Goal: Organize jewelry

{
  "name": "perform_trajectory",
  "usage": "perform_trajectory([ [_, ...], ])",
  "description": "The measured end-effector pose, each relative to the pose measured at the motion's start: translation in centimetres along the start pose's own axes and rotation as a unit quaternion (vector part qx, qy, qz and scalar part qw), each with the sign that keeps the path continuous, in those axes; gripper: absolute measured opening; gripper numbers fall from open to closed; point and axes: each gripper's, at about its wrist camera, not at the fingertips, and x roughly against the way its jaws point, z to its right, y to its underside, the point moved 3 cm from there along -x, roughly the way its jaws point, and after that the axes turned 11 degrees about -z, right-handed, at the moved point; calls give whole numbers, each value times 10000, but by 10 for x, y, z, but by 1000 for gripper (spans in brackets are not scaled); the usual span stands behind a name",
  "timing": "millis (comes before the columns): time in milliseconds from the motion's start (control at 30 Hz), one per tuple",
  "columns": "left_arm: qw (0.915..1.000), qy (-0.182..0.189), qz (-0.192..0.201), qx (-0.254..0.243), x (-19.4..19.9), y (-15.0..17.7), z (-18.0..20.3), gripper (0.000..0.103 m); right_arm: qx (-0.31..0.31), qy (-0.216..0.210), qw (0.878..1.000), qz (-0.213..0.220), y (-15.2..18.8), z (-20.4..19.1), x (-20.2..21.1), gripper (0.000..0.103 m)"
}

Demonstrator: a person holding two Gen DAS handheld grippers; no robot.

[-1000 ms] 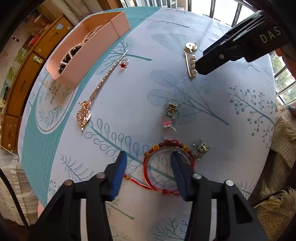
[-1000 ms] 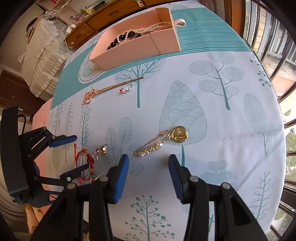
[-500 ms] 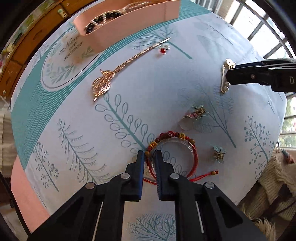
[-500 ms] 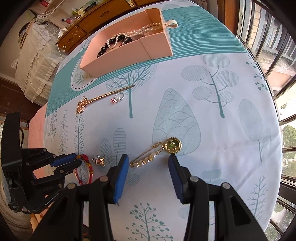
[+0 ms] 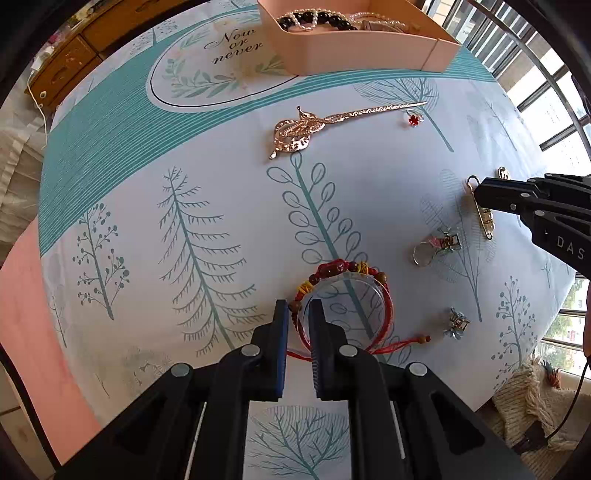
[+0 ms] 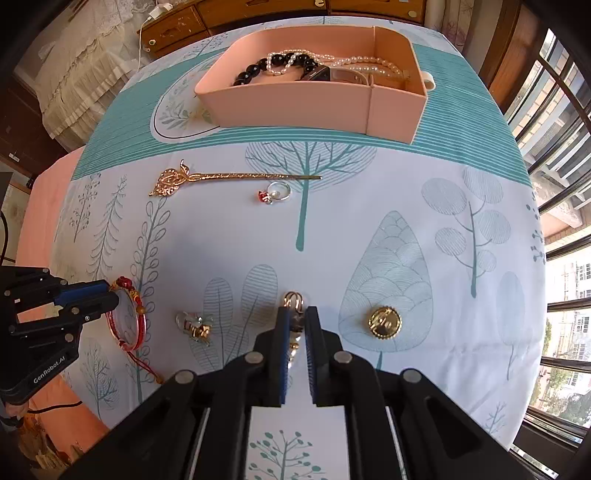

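Observation:
My left gripper (image 5: 298, 308) is shut on the near-left rim of a red beaded bracelet (image 5: 347, 275) lying on the tablecloth; it also shows in the right wrist view (image 6: 127, 317). My right gripper (image 6: 296, 314) is shut on a gold pin brooch (image 6: 294, 300), whose round gold medallion (image 6: 384, 323) lies to the right. The brooch (image 5: 484, 218) shows under the right gripper in the left wrist view. A pink box (image 6: 321, 109) at the far side holds pearl and black bead strands (image 6: 291, 61).
A gold leaf hairpin (image 6: 221, 177) and a red-stone ring (image 6: 275, 192) lie mid-table. A clear ring with a gold charm (image 6: 195, 325) lies between the grippers. A small claw clip (image 5: 458, 323) sits right of the bracelet. Wooden drawers (image 6: 177, 26) stand behind the table.
Both grippers have closed from open: the left on the bracelet's rim, the right on the pin brooch. Both have come nearer to the table.

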Motion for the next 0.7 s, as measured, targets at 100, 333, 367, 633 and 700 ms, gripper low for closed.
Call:
perform_trajectory([
  [100, 9999, 56, 85, 109, 9, 2, -8, 7, -67, -271, 9996, -46, -2, 4, 2, 7],
  [333, 9977, 103, 581, 347, 60, -1, -17, 5, -151, -539, 9971, 517, -9, 9, 47, 7],
  [367, 9971, 101, 665, 370, 68, -2, -18, 5, -148, -538, 9965, 617, -11, 9, 55, 7],
  [633, 9962, -54, 587, -635, 53, -23, 23, 51, -83, -668, 9924, 1035, -23, 6, 91, 7],
  [700, 9949, -113, 574, -823, 43, -23, 23, 63, -63, -707, 9925, 996, -22, 4, 90, 7],
])
